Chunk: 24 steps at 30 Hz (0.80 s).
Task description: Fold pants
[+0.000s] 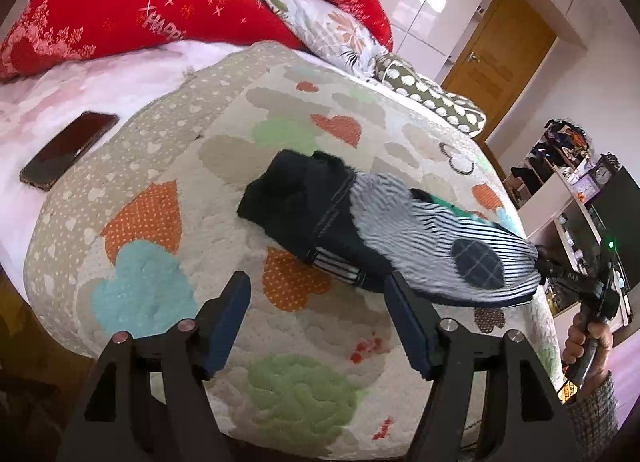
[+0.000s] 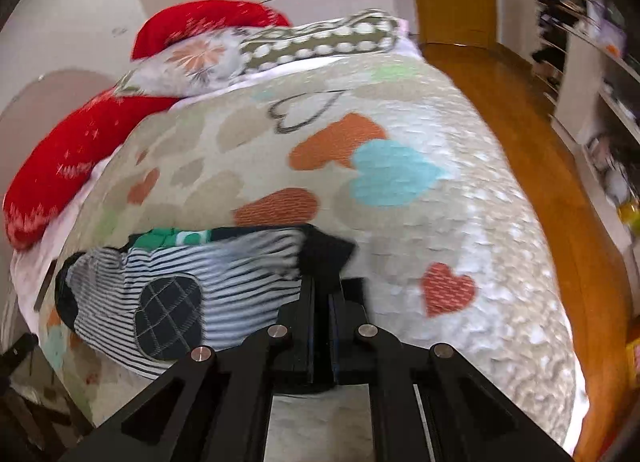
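Striped pants [image 1: 420, 230] spread on the heart quilt [image 1: 168, 222], dark cuff far left, right end lifted for folding over. Right gripper [image 2: 320, 290] clamped on the dark hem to carry it. Left gripper [image 1: 316, 298] spread wide, empty, near the waistband, ready to pin.

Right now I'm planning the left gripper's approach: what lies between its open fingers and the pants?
In the left wrist view, only bare heart-patterned quilt lies between the left gripper and the pants.
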### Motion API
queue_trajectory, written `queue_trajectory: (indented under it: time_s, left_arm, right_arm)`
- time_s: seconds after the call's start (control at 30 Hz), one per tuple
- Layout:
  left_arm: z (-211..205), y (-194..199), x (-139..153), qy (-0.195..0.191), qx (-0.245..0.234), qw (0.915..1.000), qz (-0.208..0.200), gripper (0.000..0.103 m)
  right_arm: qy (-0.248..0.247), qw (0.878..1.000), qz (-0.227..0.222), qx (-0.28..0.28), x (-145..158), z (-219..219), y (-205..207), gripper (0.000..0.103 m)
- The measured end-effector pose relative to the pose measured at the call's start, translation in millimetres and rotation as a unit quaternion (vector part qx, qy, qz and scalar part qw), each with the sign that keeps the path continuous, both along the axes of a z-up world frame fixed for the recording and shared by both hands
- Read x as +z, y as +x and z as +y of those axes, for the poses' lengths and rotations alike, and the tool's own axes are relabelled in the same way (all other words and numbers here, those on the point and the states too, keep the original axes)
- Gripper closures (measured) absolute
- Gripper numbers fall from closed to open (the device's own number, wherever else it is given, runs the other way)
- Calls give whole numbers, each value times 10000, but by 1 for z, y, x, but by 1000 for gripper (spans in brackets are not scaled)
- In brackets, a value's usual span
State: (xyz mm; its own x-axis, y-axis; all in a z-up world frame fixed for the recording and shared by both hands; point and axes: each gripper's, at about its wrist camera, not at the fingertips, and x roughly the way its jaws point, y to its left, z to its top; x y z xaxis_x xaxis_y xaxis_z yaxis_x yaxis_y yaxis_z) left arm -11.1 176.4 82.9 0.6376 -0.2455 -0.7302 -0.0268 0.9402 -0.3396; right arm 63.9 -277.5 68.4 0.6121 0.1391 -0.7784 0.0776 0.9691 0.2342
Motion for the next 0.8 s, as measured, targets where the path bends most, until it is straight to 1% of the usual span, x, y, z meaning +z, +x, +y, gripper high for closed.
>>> queue_trajectory:
  time_s: [0.1, 0.17, 0.2, 0.23, 0.3, 0.33, 0.37, 0.43, 0.5, 0.53, 0.6, 0.67, 0.7, 0.73, 0.77, 0.8]
  left_arm:
    - [0, -2, -1, 1, 18, 10000, 53, 35]
    - [-1, -1, 0, 13, 9, 10000, 22, 35]
    - [-2, 1, 2, 0, 2, 10000, 6, 35]
    - [-5, 5, 5, -26, -31, 10000, -17, 35]
    - [-13, 15, 12, -31, -135, 9999, -92, 35]
    - [-19, 21, 16, 9, -178, 9997, -159, 34]
    - [-26, 29, 19, 86, -222, 9994, -244, 30]
    - [-39, 50, 20, 241, -304, 9985, -386, 27]
    - [-46, 72, 13, 309, -322, 9983, -373, 27]
    - [-47, 85, 4, 385, -292, 9984, -304, 27]
    - [-43, 105, -16, 611, -38, 9981, 9, 27]
    - [-33, 115, -37, 642, 213, 9972, 332, 27]
    - [-28, 115, -43, 670, 338, 9963, 430, 27]
    - [-23, 114, -47, 603, 392, 9962, 494, 27]
    - [-18, 111, -48, 449, 382, 9971, 483, 27]
    - [-15, 107, -47, 373, 403, 9975, 455, 27]
  right_arm:
    - [-34, 9994, 280, -191, -21, -14, -2, 96]
    - [173, 9996, 126, -164, -23, -17, -10, 95]
    - [202, 9996, 35, -174, -20, -18, -14, 90]
    - [213, 9996, -99, -159, -15, -17, -22, 84]
    - [201, 9993, -240, -205, -8, -18, -32, 47]
    - [211, 9989, -323, -273, -6, -19, -35, 43]
    - [244, 9983, -396, -336, -4, -21, -39, 43]
    - [459, 9974, -400, -395, -7, -27, -42, 42]
    - [714, 9960, -321, -427, -12, -31, -43, 42]
    - [856, 9949, -248, -475, -17, -35, -42, 42]
    - [1017, 9931, -195, -547, -22, -40, -43, 42]
    - [1085, 9923, -163, -577, -27, -41, -42, 42]
    - [1105, 9922, -143, -565, -29, -41, -41, 42]
    - [1127, 9921, -130, -540, -30, -40, -40, 42]
    - [1160, 9919, -109, -503, -32, -39, -38, 42]
    - [1190, 9917, -92, -474, -33, -38, -36, 42]
